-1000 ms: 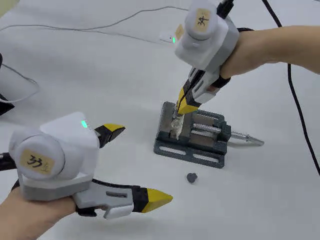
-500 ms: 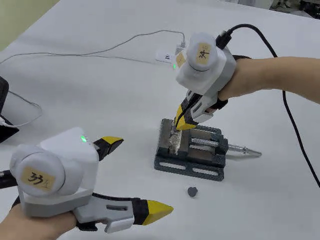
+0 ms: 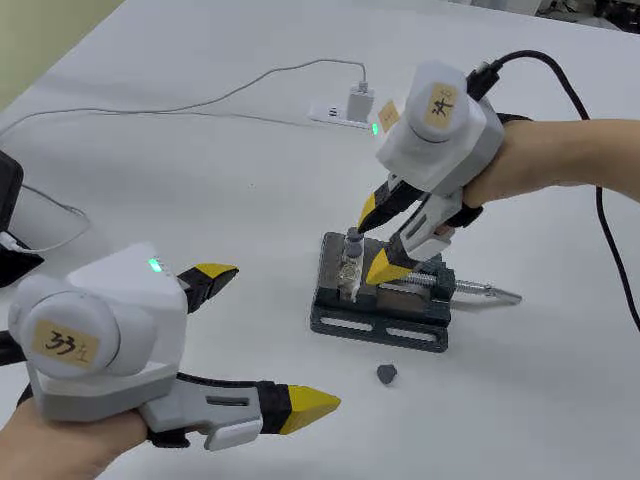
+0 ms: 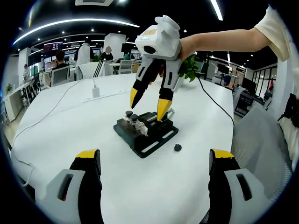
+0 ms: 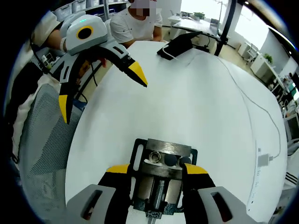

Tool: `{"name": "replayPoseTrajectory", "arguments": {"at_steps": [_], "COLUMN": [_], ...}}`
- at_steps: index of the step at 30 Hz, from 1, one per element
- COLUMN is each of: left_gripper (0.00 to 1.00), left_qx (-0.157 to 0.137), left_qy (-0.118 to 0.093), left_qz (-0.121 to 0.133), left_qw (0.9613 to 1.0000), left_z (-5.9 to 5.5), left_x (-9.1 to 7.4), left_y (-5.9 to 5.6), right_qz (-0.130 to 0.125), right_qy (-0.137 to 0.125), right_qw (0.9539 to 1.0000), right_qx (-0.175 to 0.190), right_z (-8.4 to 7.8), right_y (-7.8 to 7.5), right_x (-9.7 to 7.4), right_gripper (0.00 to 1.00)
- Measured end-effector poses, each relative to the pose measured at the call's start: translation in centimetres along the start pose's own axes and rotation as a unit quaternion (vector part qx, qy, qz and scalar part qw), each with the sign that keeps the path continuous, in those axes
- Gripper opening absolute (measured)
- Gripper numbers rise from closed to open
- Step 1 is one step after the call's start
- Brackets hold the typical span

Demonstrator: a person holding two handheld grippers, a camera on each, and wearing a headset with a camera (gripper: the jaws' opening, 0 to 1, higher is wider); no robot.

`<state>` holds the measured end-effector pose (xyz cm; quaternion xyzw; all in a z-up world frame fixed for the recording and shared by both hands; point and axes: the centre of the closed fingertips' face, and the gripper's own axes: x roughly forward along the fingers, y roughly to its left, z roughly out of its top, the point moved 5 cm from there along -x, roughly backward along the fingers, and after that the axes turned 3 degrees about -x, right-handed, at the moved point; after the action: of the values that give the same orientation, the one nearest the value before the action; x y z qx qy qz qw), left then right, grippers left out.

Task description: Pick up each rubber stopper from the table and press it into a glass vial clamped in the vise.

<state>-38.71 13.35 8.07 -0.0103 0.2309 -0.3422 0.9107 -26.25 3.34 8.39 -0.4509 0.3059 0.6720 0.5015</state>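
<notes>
Right tongs [image 3: 377,240] spread wide over black metal vise [image 3: 380,312]; left tongs [image 3: 265,337] spread too. Next: pinch loose dark rubber stopper [image 3: 386,374] squarely.

A white power strip [image 3: 335,114] with a charger [image 3: 358,100] plugged in lies far back. A white cable [image 3: 120,110] trails leftward toward a black device [image 3: 8,192].

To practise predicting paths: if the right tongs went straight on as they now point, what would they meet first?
Most likely the vise, at a stoppered vial clamped in it; the open right tongs point down at it from just above. Depth is hard to judge.
</notes>
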Motion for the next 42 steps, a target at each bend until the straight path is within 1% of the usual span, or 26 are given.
{"name": "replayPoseTrajectory", "arguments": {"at_steps": [2,5,9,11,12,17,18,19,22,26,27,29,30,31,33,35,38,40,42], "left_gripper": [0.96,0.96,0.96,0.96,0.96,0.96,0.96,0.96,0.95,0.95,0.95,0.95,0.95,0.95,0.95,0.95,0.95,0.95,0.95], "left_qx": [0.000,0.002,0.005,0.007,0.008,0.014,0.015,0.016,0.017,0.019,0.019,0.018,0.018,0.018,0.018,0.017,0.015,0.013,0.012], "left_qy": [0.000,-0.001,-0.001,0.000,0.000,0.002,0.002,0.001,-0.002,-0.003,-0.003,-0.002,-0.002,-0.001,0.000,0.000,0.002,0.002,0.003], "left_qz": [0.000,0.001,0.001,0.000,0.000,-0.001,-0.001,-0.001,-0.001,0.000,-0.001,-0.002,-0.002,-0.003,-0.004,-0.005,-0.007,-0.008,-0.010], "left_qw": [1.0000,1.0000,1.0000,1.0000,1.0000,0.9999,0.9999,0.9999,0.9998,0.9998,0.9998,0.9998,0.9998,0.9998,0.9998,0.9998,0.9999,0.9999,0.9999], "left_z": [0.0,0.1,0.1,0.1,0.1,0.1,0.1,0.2,0.4,0.4,0.4,0.3,0.2,0.1,0.0,-0.1,-0.3,-0.4,-0.6], "left_x": [-0.1,-0.1,-0.2,-0.3,-0.3,-0.4,-0.4,-0.5,-0.6,-0.7,-0.7,-0.7,-0.8,-0.8,-0.8,-0.8,-0.7,-0.7,-0.6], "left_y": [-0.1,-0.2,-0.4,-0.5,-0.5,-0.7,-0.8,-0.8,-0.9,-1.0,-1.0,-1.1,-1.1,-1.1,-1.1,-1.1,-1.2,-1.2,-1.2], "right_qz": [-0.004,-0.009,-0.012,-0.014,-0.014,-0.018,-0.021,-0.024,-0.024,-0.025,-0.027,-0.026,-0.022,-0.019,-0.018,-0.019,-0.019,-0.028,-0.035], "right_qy": [-0.005,-0.006,-0.012,-0.013,-0.014,-0.021,-0.023,-0.028,-0.047,-0.047,-0.046,-0.057,-0.064,-0.065,-0.058,-0.054,-0.057,-0.057,-0.062], "right_qw": [1.0000,0.9999,0.9999,0.9998,0.9998,0.9994,0.9991,0.9980,0.9953,0.9936,0.9918,0.9877,0.9856,0.9837,0.9834,0.9819,0.9770,0.9749,0.9695], "right_qx": [-0.002,-0.004,0.000,0.002,0.005,0.020,0.028,0.051,0.082,0.099,0.116,0.143,0.155,0.167,0.171,0.180,0.205,0.213,0.235], "right_z": [-0.3,-0.7,-1.2,-1.4,-1.5,-1.9,-2.0,-2.0,-1.8,-2.4,-2.6,-2.7,-2.6,-2.7,-3.1,-3.4,-3.6,-3.8,-3.9], "right_y": [0.5,1.5,2.7,3.0,3.5,5.0,5.2,5.5,6.7,7.5,7.8,8.3,8.6,8.9,9.3,9.7,10.0,10.0,9.9], "right_x": [-0.2,-0.6,-1.1,-1.2,-1.3,-1.5,-1.6,-1.5,-1.4,-0.7,-0.5,-0.1,0.2,0.4,0.9,1.4,2.0,2.4,2.7], "right_gripper": [0.49,0.53,0.54,0.53,0.53,0.52,0.51,0.50,0.48,0.44,0.41,0.37,0.38,0.38,0.36,0.32,0.28,0.22,0.15]}}
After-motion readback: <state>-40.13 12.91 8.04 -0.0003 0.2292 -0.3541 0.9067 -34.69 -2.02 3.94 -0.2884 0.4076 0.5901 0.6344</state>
